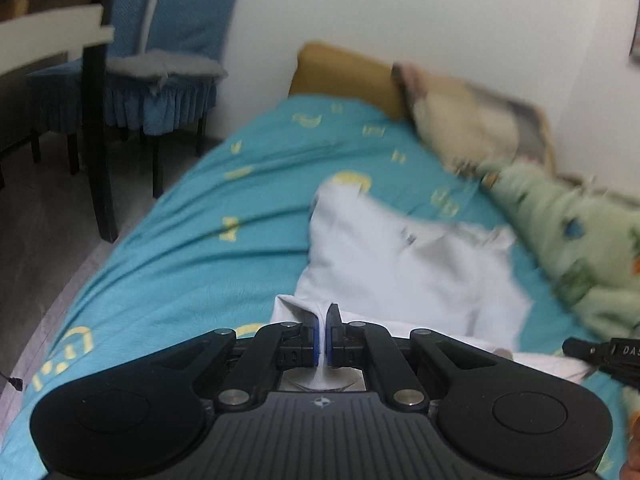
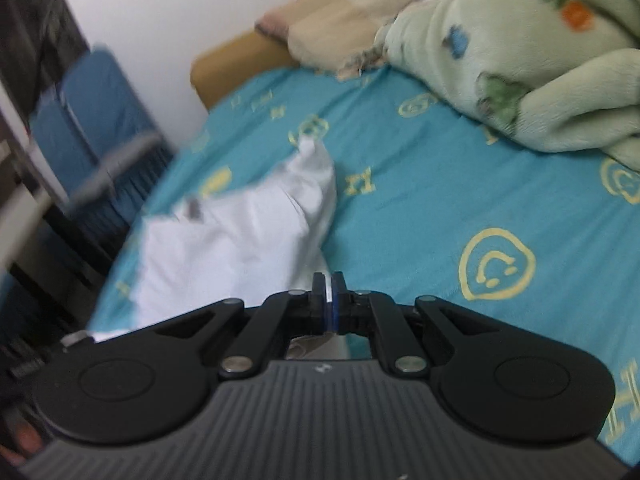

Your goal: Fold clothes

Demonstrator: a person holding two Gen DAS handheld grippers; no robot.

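Left gripper (image 1: 324, 320) jaws pinching white cloth (image 1: 400, 264), right gripper (image 2: 330, 292) jaws pinching it too, cloth ahead on blue bed sheet (image 1: 180, 248), letters "DAS" at right.

A bed (image 1: 168, 248) carries everything here, covered by a turquoise cotton sheet (image 2: 420, 184) printed with yellow smiley faces and letters, which lies in shallow creases. A crumpled white cloth garment (image 1: 384, 264) lies directly on the sheet near the middle, spread in loose folds, with a small dark mark near its upper edge. Along the wall side rests a bunched pale green fleece blanket (image 2: 532, 60) with small coloured animal prints, its folds heaped on the sheet. At the head, a beige patchwork pillow (image 1: 460, 116) leans against a mustard-yellow padded headboard (image 1: 340, 72), touching the blanket's end.
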